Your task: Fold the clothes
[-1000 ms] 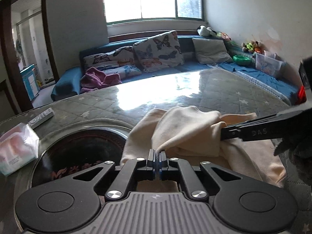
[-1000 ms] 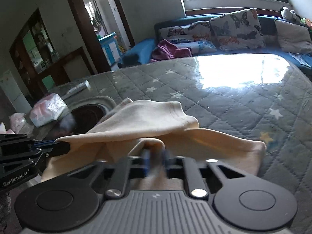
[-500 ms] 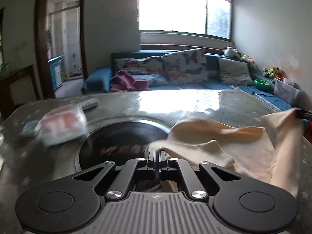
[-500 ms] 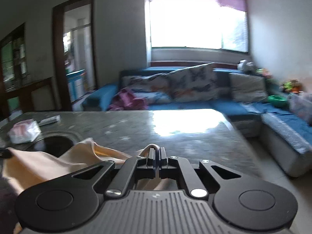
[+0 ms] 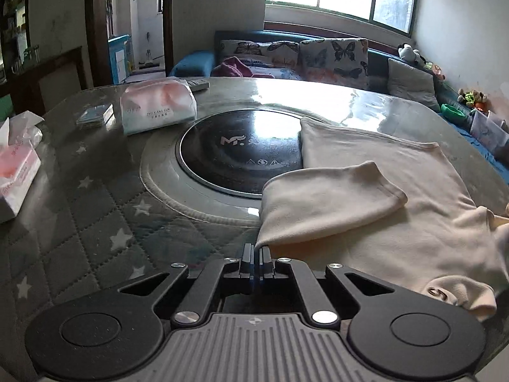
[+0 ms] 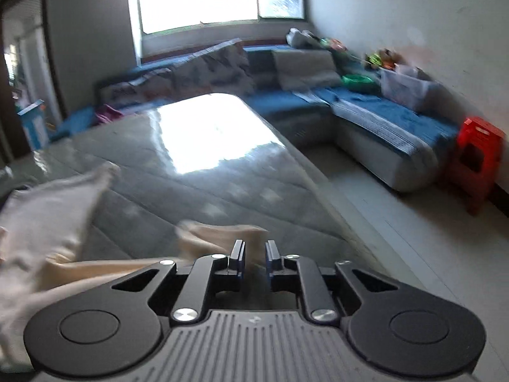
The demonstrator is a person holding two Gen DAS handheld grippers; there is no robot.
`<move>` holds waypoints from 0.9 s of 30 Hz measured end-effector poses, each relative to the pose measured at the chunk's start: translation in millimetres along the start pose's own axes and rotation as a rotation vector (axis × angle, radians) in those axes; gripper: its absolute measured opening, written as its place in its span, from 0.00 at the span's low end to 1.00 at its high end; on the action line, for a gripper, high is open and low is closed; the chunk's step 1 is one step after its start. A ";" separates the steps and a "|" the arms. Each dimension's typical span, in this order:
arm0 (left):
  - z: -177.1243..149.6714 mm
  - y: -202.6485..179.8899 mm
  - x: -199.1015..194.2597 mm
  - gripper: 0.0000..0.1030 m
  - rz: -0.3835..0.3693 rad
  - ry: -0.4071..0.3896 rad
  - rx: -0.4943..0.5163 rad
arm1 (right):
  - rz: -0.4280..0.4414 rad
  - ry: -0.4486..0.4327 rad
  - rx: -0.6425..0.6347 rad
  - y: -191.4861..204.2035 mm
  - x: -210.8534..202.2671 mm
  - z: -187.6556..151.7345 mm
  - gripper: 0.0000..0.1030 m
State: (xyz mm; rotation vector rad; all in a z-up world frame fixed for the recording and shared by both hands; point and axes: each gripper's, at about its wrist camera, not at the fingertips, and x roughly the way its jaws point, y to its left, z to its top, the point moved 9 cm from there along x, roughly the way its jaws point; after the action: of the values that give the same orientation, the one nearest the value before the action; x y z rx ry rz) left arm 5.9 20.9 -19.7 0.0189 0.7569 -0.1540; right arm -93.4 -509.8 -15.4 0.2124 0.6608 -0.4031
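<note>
Left gripper [image 5: 256, 250]: jaws pressed together on a corner of the cream garment [image 5: 375, 210], fabric edge running into the pads at the tips. Right gripper [image 6: 254, 251]: jaws have just been opening, now parted with a clear gap; a bunched fold of the same garment [image 6: 222, 234] sits between and just ahead of them, pads apparently not pressing on it. Right view is motion-blurred, so contact there is a judgement.

Change over the last second: the garment went from a gathered bundle held between the two grippers to a spread sheet lying on the quilted table cover [image 5: 95, 216]. Both views have swung, the right one now looking past the table edge toward the sofa [image 6: 381, 117]. Reads as the spread-out step ending: right side being let go, left corner not yet released. No fold lines set.

Garment position, left view: from the tips out to 1–3 o'clock, flat on the table, its far corner overlapping the rim of the black round hob [image 5: 241, 152] at about 12 o'clock. A sleeve [image 5: 327, 203] lies folded across the body, cuff toward 2 o'clock. Long axis runs roughly 12-to-4 o'clock; collar end with a small label seems nearest at 4 o'clock, hem end far. Tissue packs [image 5: 157, 108] at 10–11 o'clock, well apart from it.
</note>
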 end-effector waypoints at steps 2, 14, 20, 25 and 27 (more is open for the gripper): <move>-1.5 0.4 -2.5 0.09 0.003 0.002 0.015 | -0.033 0.011 0.002 -11.7 -0.5 -4.9 0.15; 12.1 -13.5 -21.3 0.42 0.006 -0.055 0.084 | 0.089 -0.025 -0.190 50.6 -3.7 1.7 0.59; 19.5 -30.6 -24.1 0.43 -0.040 -0.076 0.111 | -0.013 -0.004 -0.274 50.4 12.1 -4.8 0.60; 20.0 -60.2 -18.2 0.43 -0.118 -0.073 0.150 | -0.137 -0.016 -0.187 0.2 3.4 -2.5 0.62; 18.8 -76.1 -14.5 0.43 -0.156 -0.067 0.172 | -0.184 -0.023 -0.146 -18.5 -2.6 -1.8 0.62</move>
State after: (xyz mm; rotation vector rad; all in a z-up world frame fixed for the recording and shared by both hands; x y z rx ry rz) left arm -2.7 -53.8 6.8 0.1177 0.6768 -0.3661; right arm -104.2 -525.1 -16.3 0.0081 0.6862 -0.5306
